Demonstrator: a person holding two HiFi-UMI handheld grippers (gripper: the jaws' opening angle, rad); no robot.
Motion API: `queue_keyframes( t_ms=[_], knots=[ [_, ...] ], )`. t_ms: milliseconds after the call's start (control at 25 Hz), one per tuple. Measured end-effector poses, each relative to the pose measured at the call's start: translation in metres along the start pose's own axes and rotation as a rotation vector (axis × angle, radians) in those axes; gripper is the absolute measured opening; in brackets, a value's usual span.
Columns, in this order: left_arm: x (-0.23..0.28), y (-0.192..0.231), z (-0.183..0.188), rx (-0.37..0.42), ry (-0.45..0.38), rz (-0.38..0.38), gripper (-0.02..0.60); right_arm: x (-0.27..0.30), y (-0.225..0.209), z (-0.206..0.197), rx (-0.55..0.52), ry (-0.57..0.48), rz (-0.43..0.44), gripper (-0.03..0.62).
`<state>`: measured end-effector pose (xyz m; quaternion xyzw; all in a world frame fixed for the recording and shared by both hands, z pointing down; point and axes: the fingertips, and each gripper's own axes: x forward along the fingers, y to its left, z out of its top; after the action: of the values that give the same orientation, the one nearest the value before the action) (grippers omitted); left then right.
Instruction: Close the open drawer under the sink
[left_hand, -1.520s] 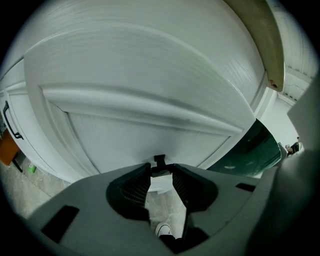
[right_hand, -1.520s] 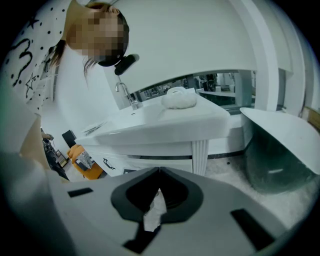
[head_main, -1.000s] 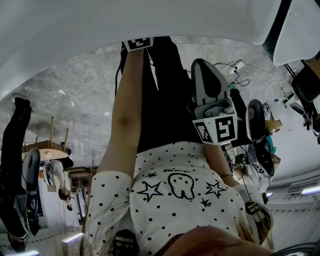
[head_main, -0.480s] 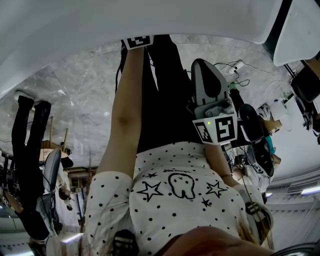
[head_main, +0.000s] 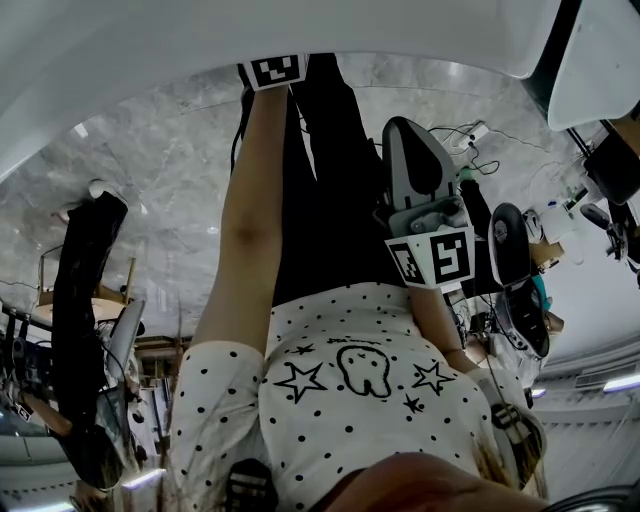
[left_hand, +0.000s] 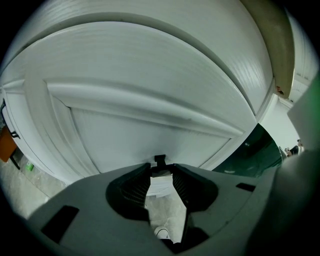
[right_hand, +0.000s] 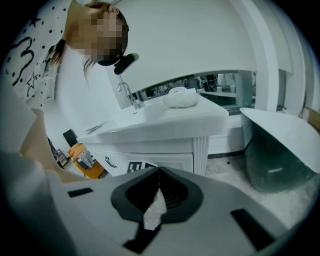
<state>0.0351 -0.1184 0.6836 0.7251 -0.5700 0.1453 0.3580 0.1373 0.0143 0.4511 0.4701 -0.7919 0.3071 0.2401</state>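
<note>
Facing the left tongs (left_hand: 161, 167): drawer (left_hand: 150, 115), white panelled front, directly ahead of the tips and seemingly touching them; how far it stands out cannot be told.
Left tongs: slightly parted, nothing between.
Right tongs (right_hand: 159, 172): clenched tip to tip, empty, held well back from the cabinet.
Ahead of and above the right tongs: surface (right_hand: 200, 120) with sink (right_hand: 132, 116), tap (right_hand: 127, 92), white bundle (right_hand: 181, 98).
Risk, as judged: a push through narrow tips on a smooth moulded panel may slide off along the raised edge. An off-centre push may twist the drawer in its runners and jam it. Too hard a shove may slam it.
</note>
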Motion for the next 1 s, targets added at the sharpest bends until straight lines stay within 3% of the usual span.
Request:
queue_keyframes(
  t_ms=[160, 480, 1000],
  knots=[
    [-0.004, 0.006, -0.012, -0.019, 0.075, 0.037, 0.138, -0.004, 0.003, -0.002, 0.000, -0.004, 0.004, 0.015],
    [-0.007, 0.003, -0.014, -0.021, 0.098, 0.061, 0.140, -0.014, 0.000, -0.004, -0.001, -0.011, 0.009, 0.015],
    [-0.029, 0.012, 0.011, -0.067, 0.012, 0.085, 0.130, -0.008, 0.006, 0.000, -0.003, -0.010, 0.018, 0.015]
  ],
)
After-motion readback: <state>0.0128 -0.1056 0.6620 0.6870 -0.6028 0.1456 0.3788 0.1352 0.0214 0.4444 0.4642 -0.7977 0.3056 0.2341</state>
